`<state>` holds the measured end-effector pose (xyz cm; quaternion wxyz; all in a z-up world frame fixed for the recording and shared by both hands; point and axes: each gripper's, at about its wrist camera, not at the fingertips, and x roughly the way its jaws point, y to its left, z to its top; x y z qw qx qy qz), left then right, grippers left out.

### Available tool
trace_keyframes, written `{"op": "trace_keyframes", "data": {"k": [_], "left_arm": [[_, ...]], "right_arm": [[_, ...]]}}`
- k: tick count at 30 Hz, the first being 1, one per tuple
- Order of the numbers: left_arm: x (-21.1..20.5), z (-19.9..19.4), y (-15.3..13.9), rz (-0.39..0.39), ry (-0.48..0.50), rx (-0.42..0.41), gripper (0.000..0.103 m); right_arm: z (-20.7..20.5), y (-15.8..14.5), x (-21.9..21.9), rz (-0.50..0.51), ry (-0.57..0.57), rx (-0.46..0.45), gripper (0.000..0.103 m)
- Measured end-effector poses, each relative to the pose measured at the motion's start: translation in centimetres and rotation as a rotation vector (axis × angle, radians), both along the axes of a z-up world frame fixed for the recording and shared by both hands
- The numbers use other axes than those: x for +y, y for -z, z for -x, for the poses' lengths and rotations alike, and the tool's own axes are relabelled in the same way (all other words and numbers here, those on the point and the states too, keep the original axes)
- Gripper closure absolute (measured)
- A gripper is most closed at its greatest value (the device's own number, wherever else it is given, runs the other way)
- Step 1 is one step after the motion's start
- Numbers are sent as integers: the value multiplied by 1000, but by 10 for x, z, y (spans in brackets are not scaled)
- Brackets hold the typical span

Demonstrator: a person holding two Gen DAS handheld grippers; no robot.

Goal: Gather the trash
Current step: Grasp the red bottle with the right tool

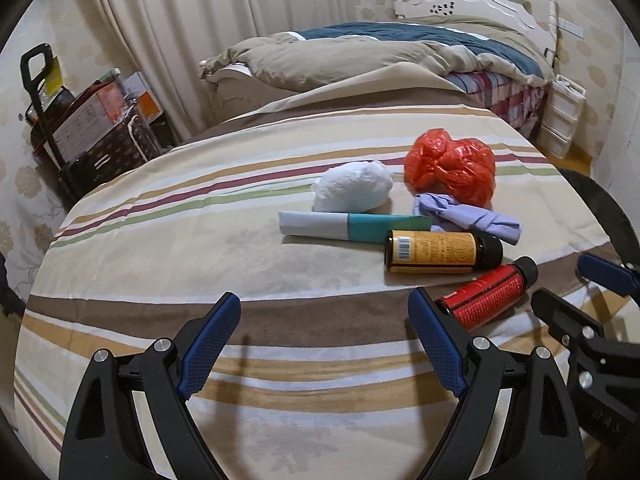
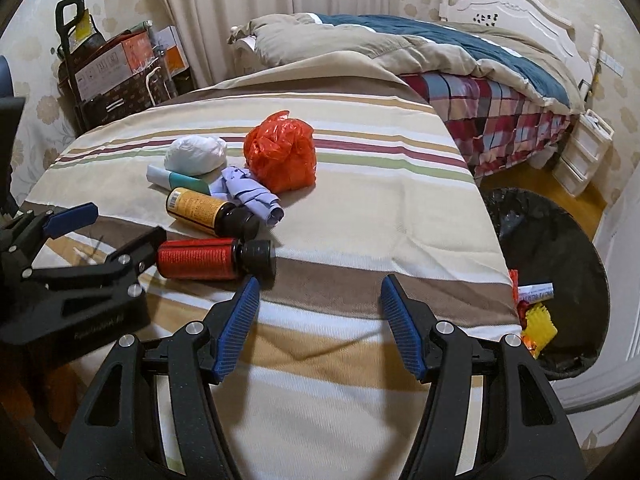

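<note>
Your left tongs (image 1: pixel 324 322) and right tongs (image 2: pixel 320 300) gape empty beside the red bottle (image 2: pixel 196 259), bin (image 2: pixel 560 248) waiting right

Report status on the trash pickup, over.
Left hand-held gripper open, empty; right hand-held gripper open, empty. Red bottle nearest, lying on striped cloth. Bin right of table, nothing blocking.
</note>
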<state>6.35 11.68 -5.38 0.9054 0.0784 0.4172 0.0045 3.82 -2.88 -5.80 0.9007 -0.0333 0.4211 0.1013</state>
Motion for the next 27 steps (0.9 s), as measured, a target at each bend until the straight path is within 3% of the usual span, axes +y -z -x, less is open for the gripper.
{"op": "trace_keyframes", "data": {"k": [6,19,27], "left_arm": [[-3,3,1,20,33,15,18],[-31,15,2,24,108,25,18],[-8,20,-1,91,29,28,18]], "right_arm": [[-8,0,-8,-10,24,4,34],[-31,-3,-22,-22,55,5,34],[-16,-15,-20,-51,66,-22,34]]}}
